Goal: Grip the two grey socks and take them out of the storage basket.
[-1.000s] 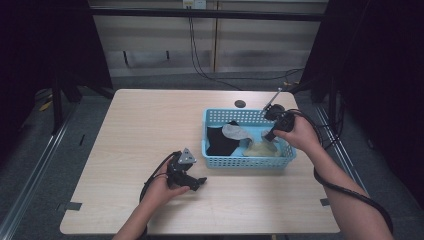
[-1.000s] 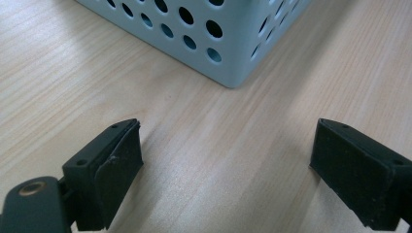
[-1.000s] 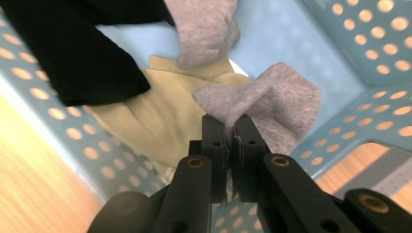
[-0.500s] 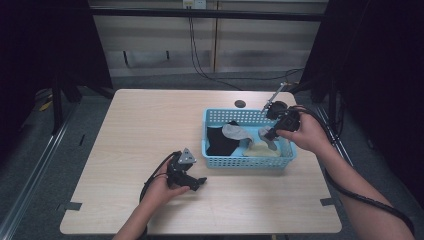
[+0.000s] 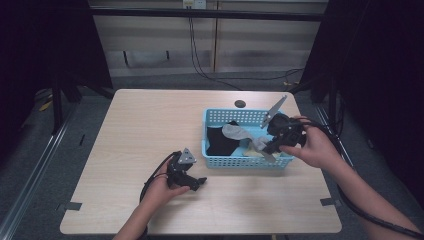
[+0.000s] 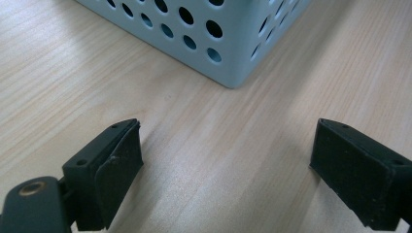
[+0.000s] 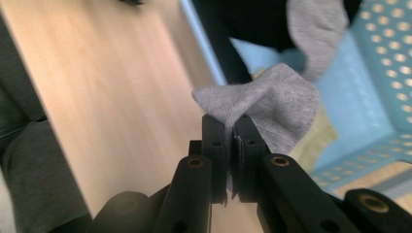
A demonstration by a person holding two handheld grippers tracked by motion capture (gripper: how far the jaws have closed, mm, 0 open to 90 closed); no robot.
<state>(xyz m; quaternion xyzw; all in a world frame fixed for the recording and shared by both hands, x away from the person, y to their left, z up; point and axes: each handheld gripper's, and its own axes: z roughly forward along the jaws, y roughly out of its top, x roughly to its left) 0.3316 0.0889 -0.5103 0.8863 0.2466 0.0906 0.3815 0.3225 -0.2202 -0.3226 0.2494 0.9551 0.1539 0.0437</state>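
A light blue perforated basket (image 5: 235, 161) stands on the right half of the wooden table; its corner (image 6: 218, 34) lies just ahead of my left gripper (image 6: 226, 160). That gripper (image 5: 200, 182) rests on the table, open, with nothing between its fingers. My right gripper (image 5: 267, 147) hangs over the basket's near right part, shut on a fold of a grey cloth (image 7: 262, 104), which it holds (image 7: 232, 128) above the basket (image 7: 384, 58). Inside the basket lie a black cloth (image 5: 220, 140), more grey cloth (image 5: 239, 132) and a pale yellow cloth (image 7: 311, 141).
A dark round spot (image 5: 240, 103) marks the table behind the basket. The left half of the wooden table (image 5: 145, 125) is bare. Dark curtains and a floor with cables surround the table.
My right gripper has risen from the basket with the grey cloth and come toward the near rim. The left gripper has stayed put.
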